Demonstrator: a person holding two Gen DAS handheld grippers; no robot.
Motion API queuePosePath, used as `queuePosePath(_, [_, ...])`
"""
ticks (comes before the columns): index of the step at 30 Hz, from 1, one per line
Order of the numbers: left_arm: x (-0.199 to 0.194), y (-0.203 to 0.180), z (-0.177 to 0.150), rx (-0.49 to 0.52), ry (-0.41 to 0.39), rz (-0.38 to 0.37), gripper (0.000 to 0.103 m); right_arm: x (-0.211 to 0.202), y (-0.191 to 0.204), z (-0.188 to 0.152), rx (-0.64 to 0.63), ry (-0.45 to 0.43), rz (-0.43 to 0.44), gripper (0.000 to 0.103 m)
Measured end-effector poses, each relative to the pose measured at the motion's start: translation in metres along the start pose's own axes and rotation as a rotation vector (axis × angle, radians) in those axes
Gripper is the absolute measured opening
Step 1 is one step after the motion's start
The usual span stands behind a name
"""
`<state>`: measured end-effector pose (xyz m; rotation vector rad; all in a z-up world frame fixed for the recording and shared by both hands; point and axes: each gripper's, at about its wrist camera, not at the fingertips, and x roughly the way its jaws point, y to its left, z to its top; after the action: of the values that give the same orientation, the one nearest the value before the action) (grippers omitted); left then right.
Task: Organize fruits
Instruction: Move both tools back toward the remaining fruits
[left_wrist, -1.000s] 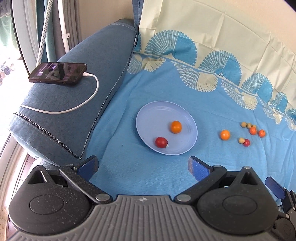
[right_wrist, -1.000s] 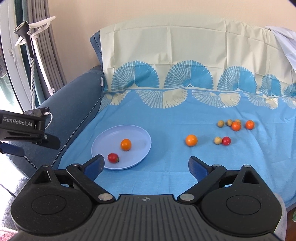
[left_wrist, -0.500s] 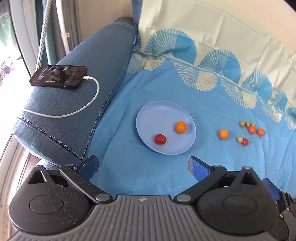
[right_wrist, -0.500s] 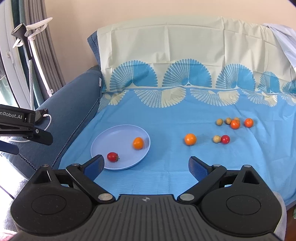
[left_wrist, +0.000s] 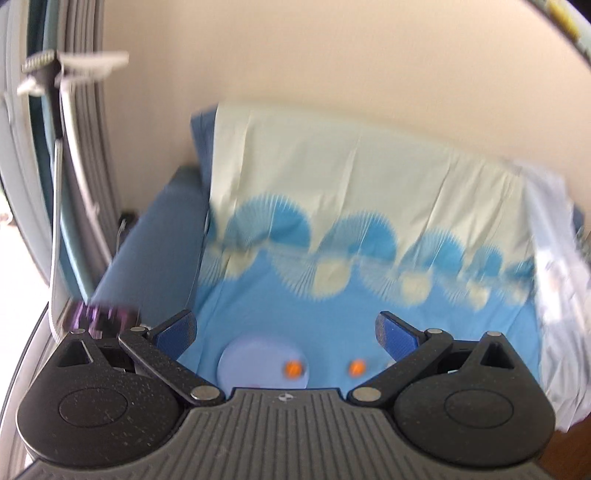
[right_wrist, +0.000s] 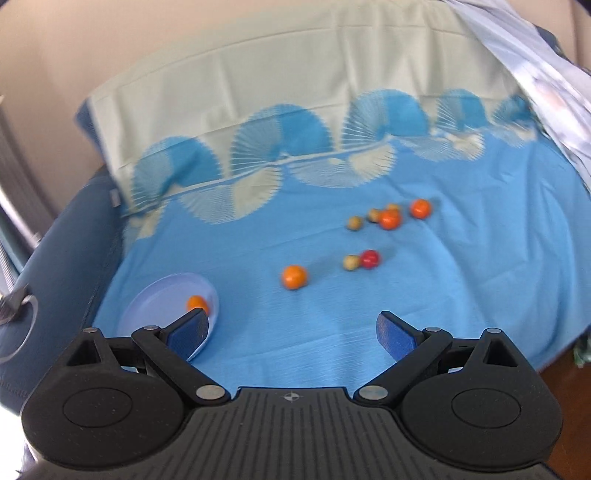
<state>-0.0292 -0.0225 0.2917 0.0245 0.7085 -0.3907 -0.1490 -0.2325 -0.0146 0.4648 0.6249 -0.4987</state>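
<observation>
A blue patterned cloth (right_wrist: 332, 314) covers a sofa seat, and a pale lilac plate (right_wrist: 155, 306) on its left side is the landmark here. In the right wrist view, an orange fruit (right_wrist: 197, 303) sits inside the plate at its right edge. Right of the plate, alone on the cloth, lies a second orange fruit (right_wrist: 294, 277). Farther right, a yellowish berry (right_wrist: 351, 262) touches a red fruit (right_wrist: 370, 258). Beyond that pair, well apart from the plate, a loose cluster holds yellow berries (right_wrist: 355, 222) and two more orange fruits (right_wrist: 389, 219), the last (right_wrist: 420, 208) at its right end. The right gripper (right_wrist: 291, 328) hangs over the cloth's near edge, released, its blue fingers spread wide and holding nothing; its left finger overlaps the plate's rim. The left wrist view is blurred: the left gripper (left_wrist: 284, 332) is also spread wide and empty, and between its fingers show the plate (left_wrist: 251, 358), the fruit on it (left_wrist: 293, 367), and the lone fruit (left_wrist: 356, 367) just right of the plate.
</observation>
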Motion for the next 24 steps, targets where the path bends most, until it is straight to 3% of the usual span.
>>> queuePosePath(4, [-0.018, -0.016, 0.021, -0.013, -0.078, -0.019, 0.103, 0.012, -0.013, 0.006, 0.03, 0.016, -0.033, 0.098])
queuePosePath(7, [-0.016, -0.025, 0.03, -0.023, -0.046, -0.056, 0.103, 0.021, -0.02, 0.008, 0.057, 0.034, -0.045, 0.098])
queuePosePath(18, [0.01, -0.05, 0.044, 0.0, -0.001, -0.057, 0.103, 0.039, -0.046, 0.015, 0.131, 0.055, -0.073, 0.098])
queuePosePath(24, [0.039, -0.066, 0.052, -0.036, 0.031, -0.062, 0.103, 0.051, -0.075, 0.026, 0.155, 0.02, -0.122, 0.098])
